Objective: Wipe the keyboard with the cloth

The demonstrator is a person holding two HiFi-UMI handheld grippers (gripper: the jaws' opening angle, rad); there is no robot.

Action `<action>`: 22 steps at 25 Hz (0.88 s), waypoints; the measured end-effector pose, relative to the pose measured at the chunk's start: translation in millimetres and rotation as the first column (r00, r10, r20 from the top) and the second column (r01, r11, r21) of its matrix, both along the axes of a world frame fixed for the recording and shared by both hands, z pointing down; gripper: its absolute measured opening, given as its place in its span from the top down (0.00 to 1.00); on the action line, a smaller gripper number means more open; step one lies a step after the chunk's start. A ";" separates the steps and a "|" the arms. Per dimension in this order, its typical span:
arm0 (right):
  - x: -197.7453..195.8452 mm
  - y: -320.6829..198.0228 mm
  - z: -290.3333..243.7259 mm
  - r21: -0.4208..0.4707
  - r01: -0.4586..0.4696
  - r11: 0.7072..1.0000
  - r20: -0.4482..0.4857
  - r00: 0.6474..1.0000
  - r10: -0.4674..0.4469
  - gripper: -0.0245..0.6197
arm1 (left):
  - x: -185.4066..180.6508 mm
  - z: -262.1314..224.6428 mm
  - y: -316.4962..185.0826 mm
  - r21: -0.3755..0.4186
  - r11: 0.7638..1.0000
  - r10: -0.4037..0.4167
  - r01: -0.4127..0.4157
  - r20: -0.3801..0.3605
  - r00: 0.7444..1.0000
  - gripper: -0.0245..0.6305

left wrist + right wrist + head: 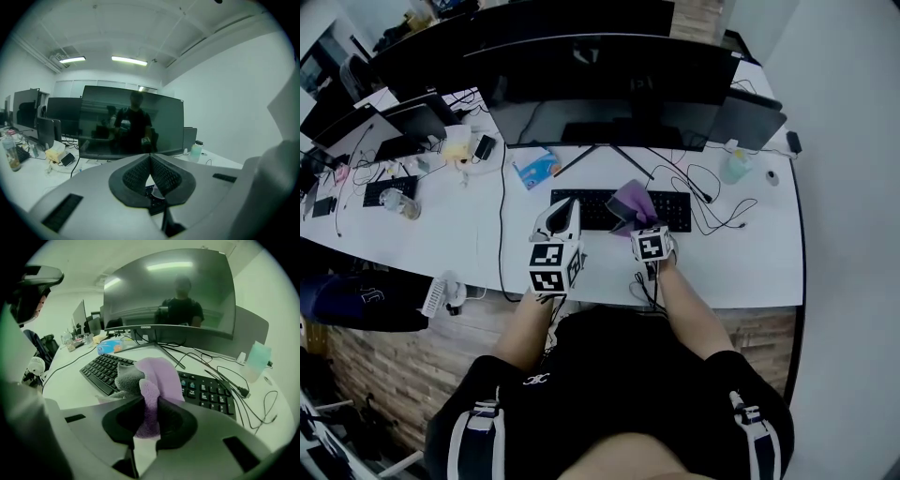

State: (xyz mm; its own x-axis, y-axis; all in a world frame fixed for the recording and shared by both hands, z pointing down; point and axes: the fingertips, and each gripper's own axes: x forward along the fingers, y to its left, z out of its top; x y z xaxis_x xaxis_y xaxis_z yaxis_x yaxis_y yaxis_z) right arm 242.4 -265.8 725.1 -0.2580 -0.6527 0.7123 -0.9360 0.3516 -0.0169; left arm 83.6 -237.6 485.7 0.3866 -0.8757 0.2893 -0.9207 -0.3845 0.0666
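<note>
A black keyboard [586, 208] lies on the white desk in front of the monitor stand. My right gripper [639, 225] is shut on a purple cloth [631, 201], whose free end drapes over the keyboard's middle. In the right gripper view the cloth [154, 380] bunches up out of the closed jaws above the keyboard [206, 392]. My left gripper [567, 217] hovers at the keyboard's left end, tilted up toward the monitor; its pads [161, 174] meet with nothing between them.
A large dark monitor [609, 80] stands behind the keyboard, with cables [712, 202] trailing to the right of it. A pale bottle [736, 164] stands at the right, a blue packet [534, 171] to the left. More screens, a phone and clutter fill the desk's left.
</note>
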 end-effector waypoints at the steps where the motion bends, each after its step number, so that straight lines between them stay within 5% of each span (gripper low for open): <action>1: 5.3 1.1 0.1 0.002 0.004 1.000 -0.001 1.000 -0.004 0.83 | 5.6 0.1 0.4 0.001 1.000 -0.002 0.002 -0.002 1.000 0.94; 22: 95.8 10.2 2.4 0.021 -0.047 0.999 -0.018 0.999 0.047 0.83 | 55.6 0.6 3.7 0.012 0.999 -0.036 0.036 0.006 0.999 0.94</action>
State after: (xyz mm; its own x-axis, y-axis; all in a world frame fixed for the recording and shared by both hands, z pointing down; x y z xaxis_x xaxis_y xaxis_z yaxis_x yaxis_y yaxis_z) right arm 338.2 -255.7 727.5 -0.2137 -0.6781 0.7032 -0.9517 0.3070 0.0068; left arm 139.1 -233.8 486.3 0.3530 -0.8923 0.2813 -0.9344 -0.3517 0.0570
